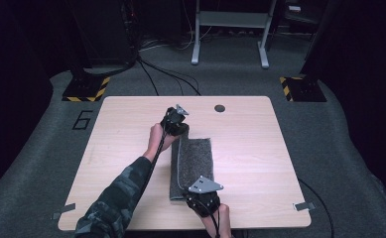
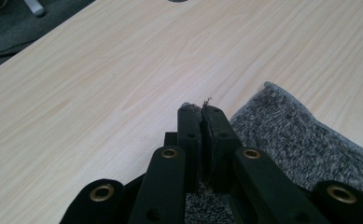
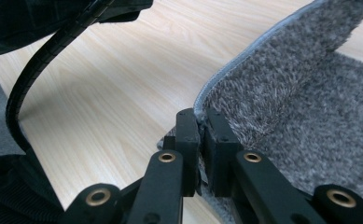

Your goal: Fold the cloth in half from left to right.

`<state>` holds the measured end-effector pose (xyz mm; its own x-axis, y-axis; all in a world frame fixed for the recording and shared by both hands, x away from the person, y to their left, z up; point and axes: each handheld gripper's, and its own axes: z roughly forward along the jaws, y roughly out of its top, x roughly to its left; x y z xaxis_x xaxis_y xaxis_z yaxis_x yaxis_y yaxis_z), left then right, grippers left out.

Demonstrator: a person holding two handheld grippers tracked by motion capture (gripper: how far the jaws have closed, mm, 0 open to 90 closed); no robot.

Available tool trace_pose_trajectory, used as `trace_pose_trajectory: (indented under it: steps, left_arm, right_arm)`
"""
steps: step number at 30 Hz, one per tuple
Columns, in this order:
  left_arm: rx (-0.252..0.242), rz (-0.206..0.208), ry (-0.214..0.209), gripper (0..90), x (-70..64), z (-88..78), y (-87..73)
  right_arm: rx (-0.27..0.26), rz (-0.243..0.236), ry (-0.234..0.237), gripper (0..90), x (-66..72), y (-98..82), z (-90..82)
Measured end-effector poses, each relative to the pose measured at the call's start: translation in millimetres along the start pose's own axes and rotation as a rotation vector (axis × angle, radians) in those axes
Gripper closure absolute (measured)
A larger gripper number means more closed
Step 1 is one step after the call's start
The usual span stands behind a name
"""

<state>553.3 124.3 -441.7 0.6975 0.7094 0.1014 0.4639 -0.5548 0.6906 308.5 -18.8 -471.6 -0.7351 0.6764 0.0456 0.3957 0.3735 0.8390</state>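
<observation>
A grey towel [image 1: 193,166] is laid lengthwise on the wooden table [image 1: 260,148], folded over. Its far corner is pinched by the left gripper [image 2: 201,111] and its near corner by the right gripper [image 3: 200,122] — both clamped tight on fabric.

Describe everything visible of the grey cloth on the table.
The grey cloth is a fuzzy, towel-like rectangle with a stitched hem, lying lengthwise on the light wooden table. Its left side is lifted and folded over toward the right. The left gripper is shut on the far corner, and the right gripper is shut on the near corner; in both gripper views the fabric edge is pinched between the jaws. The rest rests flat on the tabletop.
</observation>
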Motion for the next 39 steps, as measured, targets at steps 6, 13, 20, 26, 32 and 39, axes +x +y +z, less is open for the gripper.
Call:
trace_pose_trajectory:
  steps: [6, 13, 20, 26, 32, 39]
  left_arm:
    - [0.011, 0.0, -0.025, 85.9, -6.6, 11.2, 4.3]
    - [0.027, 0.02, -0.038, 85.7, -13.5, 19.8, 11.9]
    - [0.039, 0.027, -0.052, 85.4, -21.3, 29.5, 15.1]
    - [0.044, 0.016, -0.073, 84.9, -26.7, 37.6, 16.4]
    - [0.048, -0.013, -0.097, 66.0, -31.2, 45.8, 18.0]
    - [0.032, -0.076, -0.084, 32.4, -21.7, 39.2, 15.8]
  right_arm:
    - [0.002, 0.01, -0.013, 85.3, -4.1, -5.9, -1.8]
    - [-0.009, 0.029, -0.024, 85.3, -8.8, -10.3, -6.4]
    - [0.005, 0.046, -0.039, 84.9, -13.6, -18.0, -9.1]
    - [0.025, 0.063, -0.054, 84.8, -17.0, -26.9, -10.0]
    - [0.054, 0.079, -0.078, 81.2, -20.6, -35.5, -12.6]
    - [0.11, 0.104, -0.149, 62.1, -29.2, -49.6, -23.9]
